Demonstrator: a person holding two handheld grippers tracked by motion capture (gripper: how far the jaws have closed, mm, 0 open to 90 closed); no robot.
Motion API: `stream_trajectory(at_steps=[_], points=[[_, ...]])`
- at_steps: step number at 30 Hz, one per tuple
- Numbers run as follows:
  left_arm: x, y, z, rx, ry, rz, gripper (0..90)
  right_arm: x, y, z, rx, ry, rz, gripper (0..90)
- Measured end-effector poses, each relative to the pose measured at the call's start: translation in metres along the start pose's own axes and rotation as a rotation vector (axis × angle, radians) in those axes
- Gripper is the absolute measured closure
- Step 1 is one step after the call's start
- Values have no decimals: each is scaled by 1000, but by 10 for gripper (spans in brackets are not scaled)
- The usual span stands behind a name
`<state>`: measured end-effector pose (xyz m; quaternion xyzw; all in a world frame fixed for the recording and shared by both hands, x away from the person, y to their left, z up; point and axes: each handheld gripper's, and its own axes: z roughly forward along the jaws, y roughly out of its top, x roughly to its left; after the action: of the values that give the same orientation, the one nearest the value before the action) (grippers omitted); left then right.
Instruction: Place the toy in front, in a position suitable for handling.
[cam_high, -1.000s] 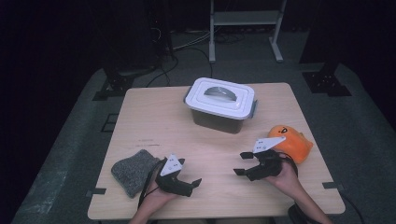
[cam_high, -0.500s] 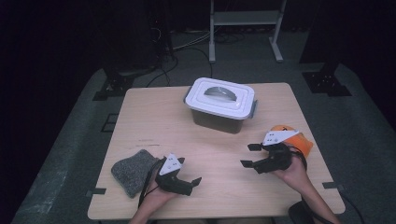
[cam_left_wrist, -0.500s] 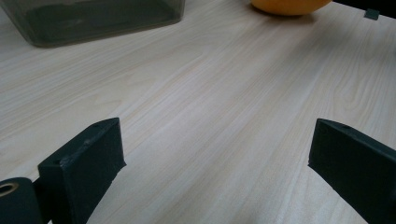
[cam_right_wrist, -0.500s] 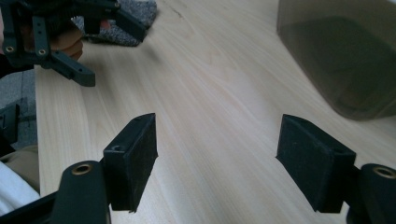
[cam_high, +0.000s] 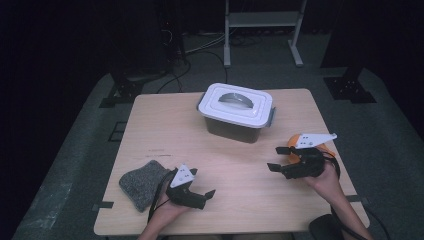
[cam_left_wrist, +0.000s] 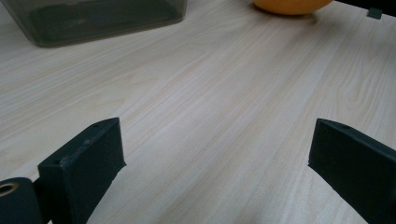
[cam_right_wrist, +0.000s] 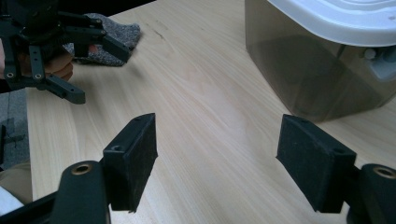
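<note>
A clear plastic box with a white lid (cam_high: 235, 112) stands at the far middle of the wooden table (cam_high: 165, 130). Near the front left lies a grey cloth (cam_high: 141, 183), and my left gripper (cam_high: 202, 183) rests just to its right, open over bare wood (cam_left_wrist: 215, 144). An orange object (cam_high: 298, 140) lies at the right edge, partly hidden behind my right gripper (cam_high: 276, 158). That gripper hovers above the table with its jaws wide and nothing between them (cam_right_wrist: 217, 140); the box (cam_right_wrist: 327, 60) is ahead to its right and the left gripper (cam_right_wrist: 60, 46) farther off.
The box's dark wall (cam_left_wrist: 93, 18) and the orange object (cam_left_wrist: 292, 4) sit at the far side of the left gripper view. The grey cloth (cam_right_wrist: 112, 32) lies behind the left gripper. A metal stand (cam_high: 262, 30) and cables are on the floor beyond the table.
My right gripper has lifted and drifted to the right and away from the person, now in front of the orange object. The left gripper has stayed put.
</note>
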<state>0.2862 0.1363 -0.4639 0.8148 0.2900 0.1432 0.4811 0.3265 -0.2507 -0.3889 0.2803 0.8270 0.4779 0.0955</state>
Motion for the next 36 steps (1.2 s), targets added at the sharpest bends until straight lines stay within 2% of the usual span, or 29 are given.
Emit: stream_trajectory(at_steps=[9, 17, 23, 32, 36], points=[[2, 3, 3, -3, -1, 9, 26, -2, 3, -4, 9, -17, -5, 275], [3, 11, 12, -7, -27, 30, 26, -8, 4, -13, 12, -44, 8, 272], [3, 16, 18, -13, -51, 44, 26, -17, 1, -21, 6, -64, 39, 269], [3, 22, 24, -19, -70, 59, 26, -33, 6, -35, -5, -104, 61, 266], [3, 24, 26, -20, -76, 64, 26, -50, 6, -37, -3, -128, 81, 266]])
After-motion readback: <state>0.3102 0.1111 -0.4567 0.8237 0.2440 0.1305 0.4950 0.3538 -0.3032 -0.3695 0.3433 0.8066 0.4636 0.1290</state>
